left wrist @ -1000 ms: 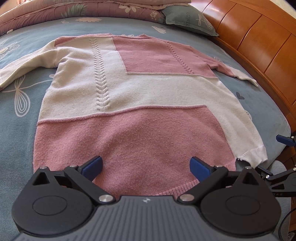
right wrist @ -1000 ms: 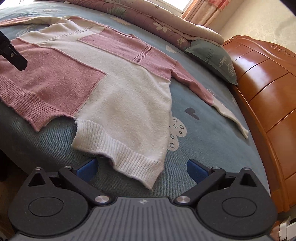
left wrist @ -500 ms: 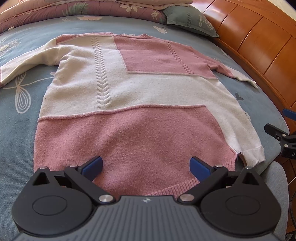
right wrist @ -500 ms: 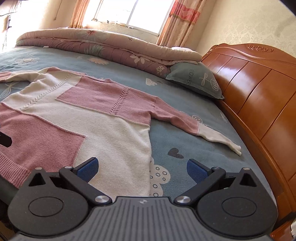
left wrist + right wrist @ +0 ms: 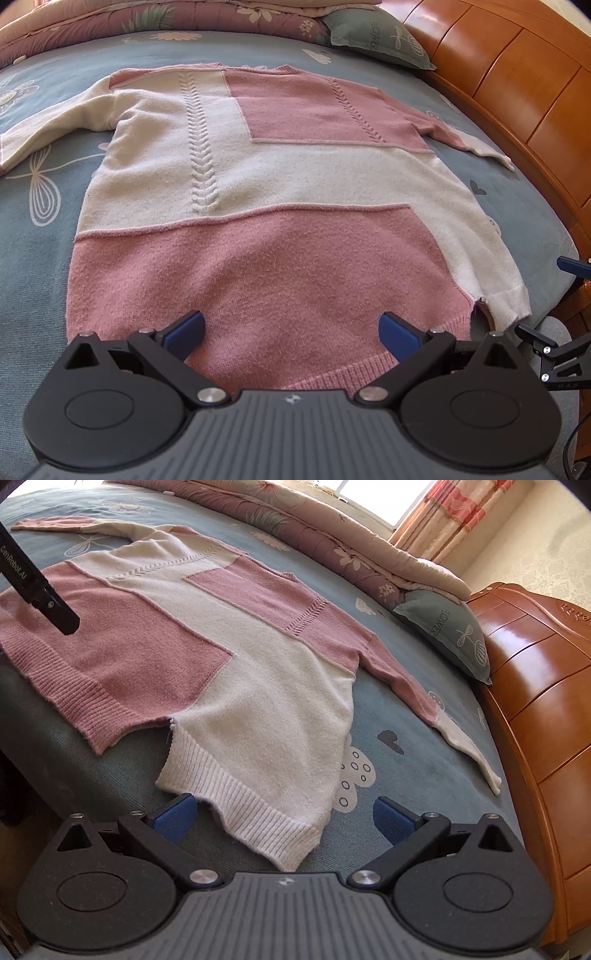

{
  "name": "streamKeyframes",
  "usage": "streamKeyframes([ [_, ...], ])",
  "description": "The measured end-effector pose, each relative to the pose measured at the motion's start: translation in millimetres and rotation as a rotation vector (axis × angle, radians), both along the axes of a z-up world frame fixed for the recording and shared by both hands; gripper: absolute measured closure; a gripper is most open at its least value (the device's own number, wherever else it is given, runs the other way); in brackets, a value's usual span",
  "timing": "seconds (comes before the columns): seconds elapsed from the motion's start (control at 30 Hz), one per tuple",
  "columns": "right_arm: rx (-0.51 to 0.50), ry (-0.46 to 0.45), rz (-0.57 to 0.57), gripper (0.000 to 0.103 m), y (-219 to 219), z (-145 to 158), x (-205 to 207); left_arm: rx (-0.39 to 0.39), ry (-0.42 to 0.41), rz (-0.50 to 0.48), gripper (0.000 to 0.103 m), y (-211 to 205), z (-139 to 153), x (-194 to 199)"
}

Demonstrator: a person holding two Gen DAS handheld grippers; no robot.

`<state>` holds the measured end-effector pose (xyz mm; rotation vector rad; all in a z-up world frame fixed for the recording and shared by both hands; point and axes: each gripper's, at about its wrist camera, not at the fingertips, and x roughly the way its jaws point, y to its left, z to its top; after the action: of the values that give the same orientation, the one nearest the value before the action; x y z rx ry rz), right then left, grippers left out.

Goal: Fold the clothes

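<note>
Item: pink-and-cream sweater (image 5: 280, 184), spread flat, front up, on the blue bed (image 5: 40, 258); sleeves out to both sides, neck toward the top of the frame.

My left tongs (image 5: 291, 330): spread wide, holding nothing, at the bottom centre of the left view, poised over the pink ribbed hem.

My right tongs (image 5: 282, 812): likewise wide apart and empty, bottom centre of the right view; the cream hem corner lies between the blue pads (image 5: 173, 818).

Also noted: grey pillow (image 5: 447, 631) and wooden headboard (image 5: 546, 709) at the right of the frame.
</note>
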<state>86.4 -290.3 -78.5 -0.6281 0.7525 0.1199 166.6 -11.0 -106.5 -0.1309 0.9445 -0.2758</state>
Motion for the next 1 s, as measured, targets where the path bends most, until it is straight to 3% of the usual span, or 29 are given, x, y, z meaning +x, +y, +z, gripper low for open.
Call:
streamKeyframes([
  [0.17, -0.051, -0.018, -0.041, 0.0, 1.3, -18.7, 14.0, 0.004, 0.002, -0.002, 0.003, -0.7, 0.2, -1.8],
  [0.37, 0.139, -0.157, -0.05, 0.0, -4.0, 16.9, 11.1, -0.002, 0.008, 0.004, 0.003, 0.4, 0.8, -1.4],
  [0.5, 0.207, -0.226, -0.066, 0.0, -9.9, 39.4, 9.1, 0.015, 0.008, -0.003, 0.003, -2.7, 0.7, -1.8],
  [0.7, 0.201, -0.131, -0.049, 0.0, 13.1, 12.4, 38.7, 0.027, 0.009, -0.005, 0.003, -4.2, 1.0, -2.6],
  [0.87, 0.223, -0.049, -0.139, 0.0, 18.6, -16.9, 54.3, 0.061, 0.008, -0.021, 0.003, -8.5, 1.0, -4.7],
  [1.0, 0.314, 0.01, -0.18, 0.0, 0.8, -16.3, 32.2, 0.098, 0.001, -0.047, 0.003, -12.6, -1.3, -5.8],
])
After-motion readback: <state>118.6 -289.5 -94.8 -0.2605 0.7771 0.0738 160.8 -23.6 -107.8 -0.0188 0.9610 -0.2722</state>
